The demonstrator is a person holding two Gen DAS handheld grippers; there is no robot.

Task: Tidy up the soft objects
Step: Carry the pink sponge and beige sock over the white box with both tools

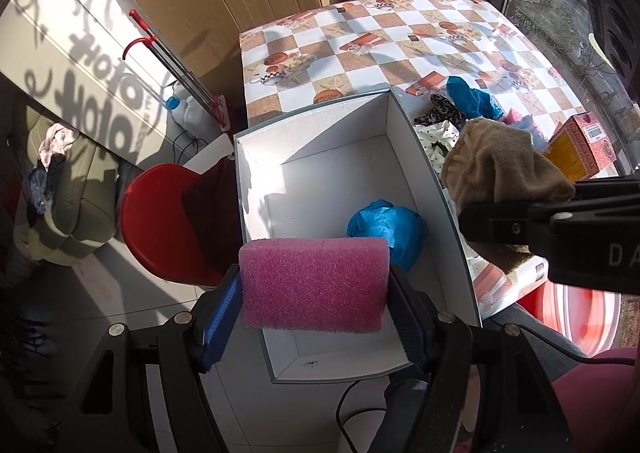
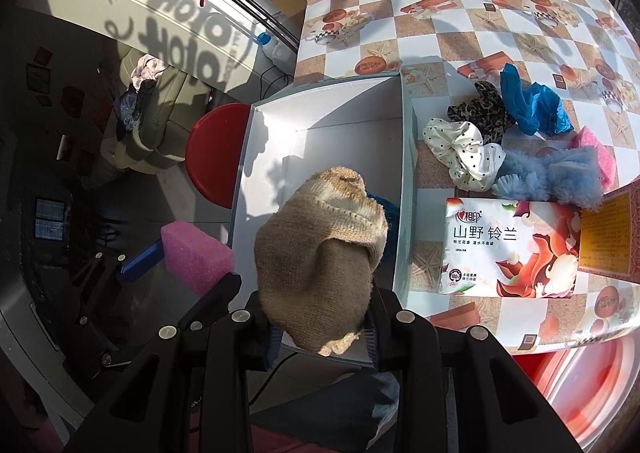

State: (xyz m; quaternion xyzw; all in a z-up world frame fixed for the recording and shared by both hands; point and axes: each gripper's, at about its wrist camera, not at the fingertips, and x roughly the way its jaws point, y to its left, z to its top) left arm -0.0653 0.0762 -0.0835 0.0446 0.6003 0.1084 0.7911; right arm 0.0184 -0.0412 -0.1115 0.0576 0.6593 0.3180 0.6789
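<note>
The white box (image 1: 332, 157) sits at the tabletop's (image 1: 380, 37) left edge, its open top wide and its floor mostly bare, with only a crumpled blue piece (image 1: 386, 229) lying inside. The left hand-held gripper (image 1: 316, 293) clamps a pink foam block (image 1: 314, 283) over the box's near wall. The right hand-held gripper (image 2: 320, 327) grips a tan knitted sock (image 2: 320, 249), bunched and limp, above the box's interior. Right of the box, scrunchies (image 2: 464, 153), a blue cloth (image 2: 528, 101) and a tissue pack (image 2: 512, 249) crowd the tabletop.
</note>
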